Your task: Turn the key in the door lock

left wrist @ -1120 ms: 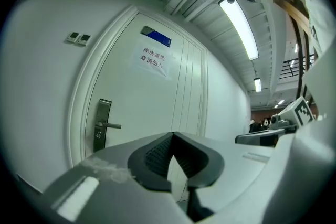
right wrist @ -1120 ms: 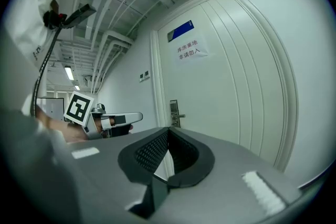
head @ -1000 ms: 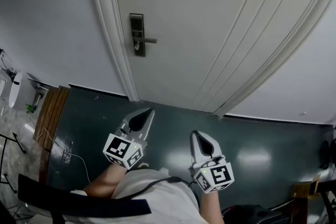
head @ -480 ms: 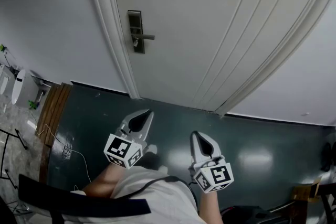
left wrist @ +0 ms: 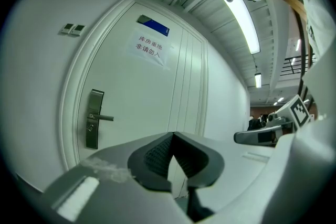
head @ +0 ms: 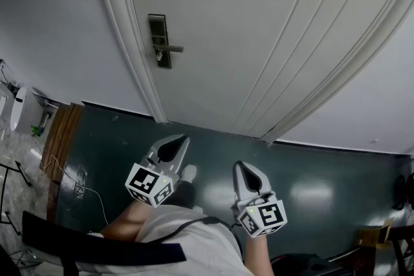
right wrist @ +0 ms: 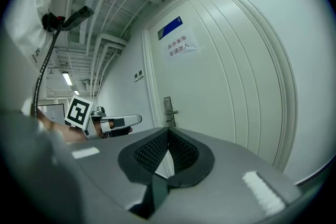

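Before the door [head: 259,22], short of the lock [head: 157,41].
I see left gripper [head: 183,139] and right gripper [head: 240,166] pressed together, empty.

Left hand-held gripper [head: 183,138] closed, right hand-held gripper [head: 240,165] closed, both pointing level

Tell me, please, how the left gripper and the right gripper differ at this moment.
In the head view the left gripper leans rightward, while the right gripper leans slightly leftward. The left gripper reaches nearer the door than the right gripper. The left gripper is on the lock side; the right gripper is farther from it. Both are shut, empty and short of the door.
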Available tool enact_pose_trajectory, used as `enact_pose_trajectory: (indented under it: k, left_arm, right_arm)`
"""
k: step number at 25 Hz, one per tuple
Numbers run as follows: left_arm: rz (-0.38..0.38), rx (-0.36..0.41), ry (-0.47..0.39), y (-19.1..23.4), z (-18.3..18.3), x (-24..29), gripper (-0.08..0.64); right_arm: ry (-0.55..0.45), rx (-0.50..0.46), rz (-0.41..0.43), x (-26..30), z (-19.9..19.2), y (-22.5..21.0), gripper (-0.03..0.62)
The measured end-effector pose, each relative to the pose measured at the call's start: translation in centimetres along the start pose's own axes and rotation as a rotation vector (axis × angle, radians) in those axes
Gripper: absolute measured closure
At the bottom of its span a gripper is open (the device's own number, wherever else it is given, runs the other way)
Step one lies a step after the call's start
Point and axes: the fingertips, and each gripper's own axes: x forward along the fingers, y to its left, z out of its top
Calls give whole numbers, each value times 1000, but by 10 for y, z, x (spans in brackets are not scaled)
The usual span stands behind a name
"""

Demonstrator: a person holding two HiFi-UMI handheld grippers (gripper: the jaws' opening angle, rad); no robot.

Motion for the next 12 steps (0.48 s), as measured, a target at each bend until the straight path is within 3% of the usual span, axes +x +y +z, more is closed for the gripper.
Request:
enact_pose_trajectory:
  k: [12]
  left_arm:
    - [-31, 13, -9, 59, 21, 81, 557]
  right_arm:
    - [22, -20, -4, 84, 31, -42, 583]
